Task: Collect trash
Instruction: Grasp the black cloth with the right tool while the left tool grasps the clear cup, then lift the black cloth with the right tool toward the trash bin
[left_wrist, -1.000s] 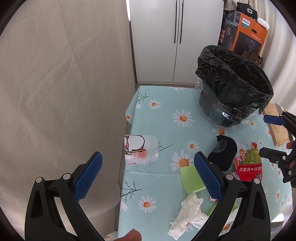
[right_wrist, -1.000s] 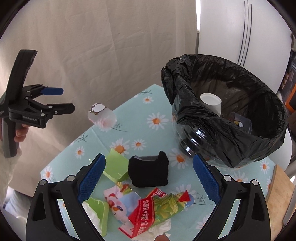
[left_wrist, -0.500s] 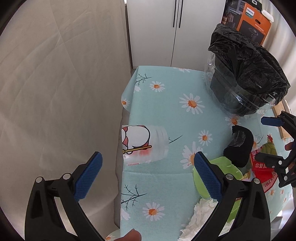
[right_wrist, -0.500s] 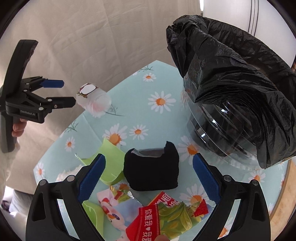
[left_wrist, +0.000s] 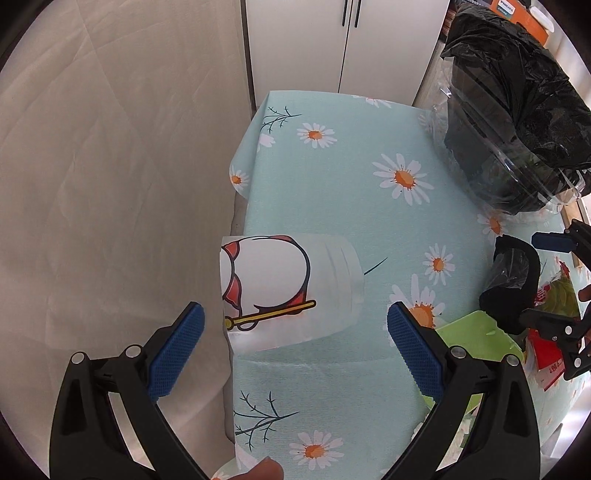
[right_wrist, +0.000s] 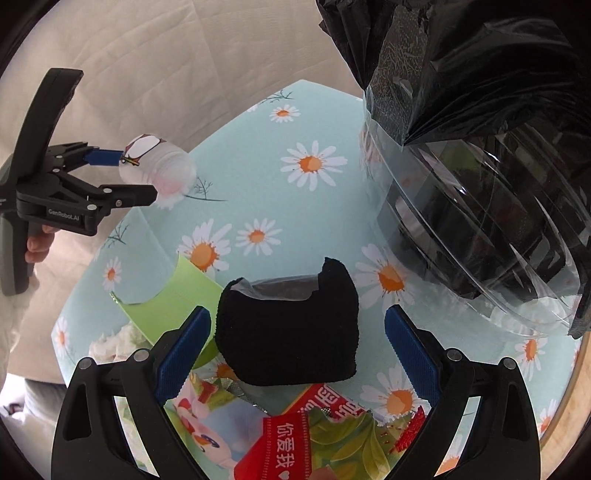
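A clear plastic cup (left_wrist: 288, 291) with a cartoon label lies on its side at the table's left edge. My left gripper (left_wrist: 293, 341) is open, its pads on either side of the cup's near end; it also shows in the right wrist view (right_wrist: 122, 173) around the cup (right_wrist: 159, 170). My right gripper (right_wrist: 297, 343) is open around a black fuzzy wrapper (right_wrist: 291, 332), seen also in the left wrist view (left_wrist: 511, 284). A red and green snack packet (right_wrist: 317, 439), a green paper piece (right_wrist: 173, 302) and a cartoon wrapper (right_wrist: 207, 413) lie near it.
A clear bin with a black liner (right_wrist: 480, 166) stands at the table's far right, also in the left wrist view (left_wrist: 517, 122). Crumpled tissue (right_wrist: 114, 339) lies by the green piece. The daisy tablecloth (left_wrist: 332, 184) ends at a beige curtain (left_wrist: 110, 184) on the left.
Both grippers have moved down and forward. The left one now has the cup between its open pads; the right one has closed in on the black wrapper.
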